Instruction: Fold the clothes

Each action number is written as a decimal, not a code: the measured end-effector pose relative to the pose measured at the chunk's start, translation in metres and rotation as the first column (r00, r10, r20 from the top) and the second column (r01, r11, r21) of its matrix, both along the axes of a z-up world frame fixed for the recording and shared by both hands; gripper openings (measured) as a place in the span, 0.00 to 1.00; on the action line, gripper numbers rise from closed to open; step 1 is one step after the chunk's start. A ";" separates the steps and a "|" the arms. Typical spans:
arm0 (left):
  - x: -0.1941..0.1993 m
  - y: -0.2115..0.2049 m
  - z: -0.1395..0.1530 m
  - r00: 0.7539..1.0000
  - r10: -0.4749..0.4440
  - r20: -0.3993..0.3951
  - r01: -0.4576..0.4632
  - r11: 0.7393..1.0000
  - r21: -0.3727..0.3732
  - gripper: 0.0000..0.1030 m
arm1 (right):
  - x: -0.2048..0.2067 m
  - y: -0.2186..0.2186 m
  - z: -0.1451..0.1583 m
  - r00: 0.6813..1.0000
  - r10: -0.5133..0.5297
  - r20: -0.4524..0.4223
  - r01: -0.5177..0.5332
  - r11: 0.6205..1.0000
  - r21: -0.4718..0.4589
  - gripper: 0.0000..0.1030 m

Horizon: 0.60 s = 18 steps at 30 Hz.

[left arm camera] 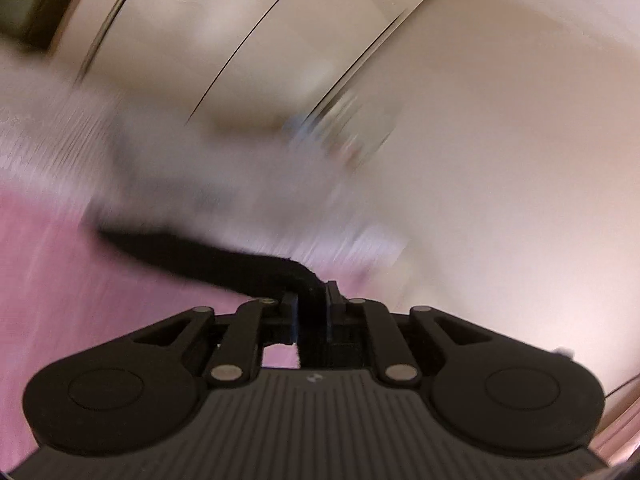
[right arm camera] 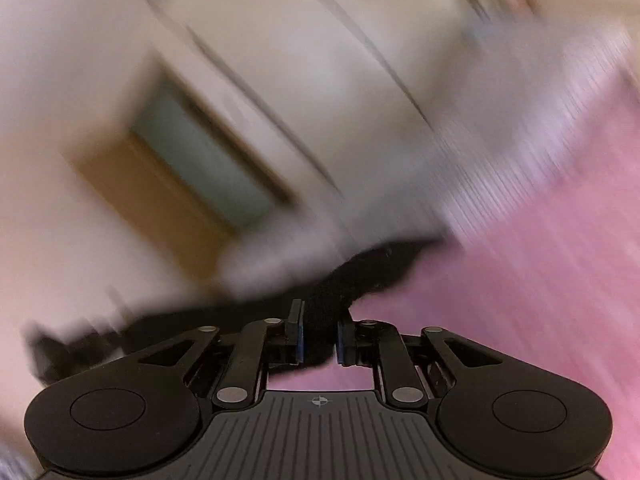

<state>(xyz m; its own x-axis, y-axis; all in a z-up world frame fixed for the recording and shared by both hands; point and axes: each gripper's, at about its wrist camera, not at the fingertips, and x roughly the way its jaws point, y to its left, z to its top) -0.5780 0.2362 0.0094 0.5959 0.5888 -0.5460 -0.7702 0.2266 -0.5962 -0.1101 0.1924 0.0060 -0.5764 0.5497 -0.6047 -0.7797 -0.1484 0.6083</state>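
Both of your grippers — left gripper [left arm camera: 311, 304], right gripper [right arm camera: 320, 334] — pinch the black garment [left arm camera: 224, 258] between narrow jaws, over a blurred pink surface [left arm camera: 60, 280].

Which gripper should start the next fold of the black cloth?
Probably either: the left gripper and right gripper both pinch the black cloth above the pink surface. Blur hides more.

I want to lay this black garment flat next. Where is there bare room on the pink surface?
Blur limits this. In the left wrist view, bare pink surface lies below the black garment, which the left gripper holds. In the right wrist view, pink lies right of the right gripper. A pale, blurred mass crowds the far edge.
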 end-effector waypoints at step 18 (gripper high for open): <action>0.026 -0.143 -0.295 0.933 0.296 -0.203 -0.359 0.773 -0.523 0.28 | 0.039 -0.059 -0.268 0.968 0.017 0.251 0.091 0.907 -0.412 0.44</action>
